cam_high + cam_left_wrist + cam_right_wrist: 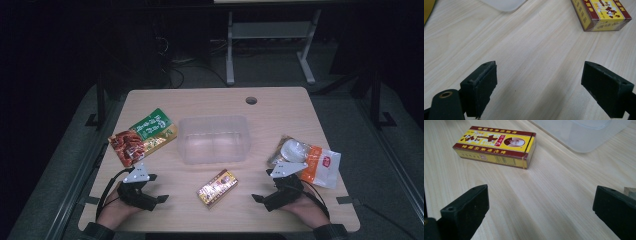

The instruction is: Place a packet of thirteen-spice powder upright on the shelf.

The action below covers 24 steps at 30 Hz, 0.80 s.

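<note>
1. The yellow-and-red box [217,188] lies flat on the wooden worktop [210,102], near its front edge and roughly midway between the two grippers.
2. The left gripper [161,199] rests low over the worktop at the front left, held in a hand [117,207], with its jaws spread wide and nothing between them.
3. In the left gripper view, the box [602,13] sits ahead and off to the right of the jaws, well clear of them, with bare wood in the gap.
4. The right gripper [256,198] rests at the front right, also held in a hand [305,209], its jaws likewise standing wide apart and holding nothing.
5. In the right gripper view, the box [496,146] lies ahead and to the left of the jaws, apart from both, its printed top facing up.
6. A clear plastic tub [213,139] stands behind the box at the middle of the worktop, near the box but not touching it.
7. A green-and-red food packet [141,136] lies at the left, just beyond the left gripper.
8. A white-and-orange packet [310,160] lies at the right, just beyond the right gripper.
</note>
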Available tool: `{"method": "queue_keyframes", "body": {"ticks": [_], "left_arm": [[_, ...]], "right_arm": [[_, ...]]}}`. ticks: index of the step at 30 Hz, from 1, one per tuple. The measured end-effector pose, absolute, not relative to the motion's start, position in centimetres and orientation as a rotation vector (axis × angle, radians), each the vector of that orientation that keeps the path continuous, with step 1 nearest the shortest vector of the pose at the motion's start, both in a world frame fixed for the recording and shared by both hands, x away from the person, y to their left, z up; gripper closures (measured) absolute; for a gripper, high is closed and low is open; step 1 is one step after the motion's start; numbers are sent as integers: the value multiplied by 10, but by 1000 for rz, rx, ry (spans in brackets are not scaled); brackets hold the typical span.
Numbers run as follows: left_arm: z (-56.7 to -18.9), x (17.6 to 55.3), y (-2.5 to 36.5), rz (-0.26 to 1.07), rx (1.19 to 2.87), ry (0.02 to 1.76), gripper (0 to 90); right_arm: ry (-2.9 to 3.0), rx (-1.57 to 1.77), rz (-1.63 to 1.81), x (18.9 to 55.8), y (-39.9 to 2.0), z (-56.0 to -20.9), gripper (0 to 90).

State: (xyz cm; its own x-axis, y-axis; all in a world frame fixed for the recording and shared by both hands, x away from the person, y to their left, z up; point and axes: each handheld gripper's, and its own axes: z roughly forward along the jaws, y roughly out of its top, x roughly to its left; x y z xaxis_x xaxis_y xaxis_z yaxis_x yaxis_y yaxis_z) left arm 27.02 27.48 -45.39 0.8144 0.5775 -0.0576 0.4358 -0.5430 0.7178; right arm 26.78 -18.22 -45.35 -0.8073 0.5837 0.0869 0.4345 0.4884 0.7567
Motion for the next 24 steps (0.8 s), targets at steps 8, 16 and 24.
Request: {"method": "queue_keyframes", "body": {"ticks": [8, 16, 24], "left_arm": [[-454, 270, 275, 237, 2223, 745, 131], [-454, 271, 276, 235, 2209, 753, 131], [-453, 272, 275, 237, 2216, 756, 133]], "right_arm": [[2562, 886, 1220, 268, -181, -453, 2], [2573, 899, 1227, 270, -180, -453, 59], [2590, 859, 1285, 274, -172, -439, 304]]}}
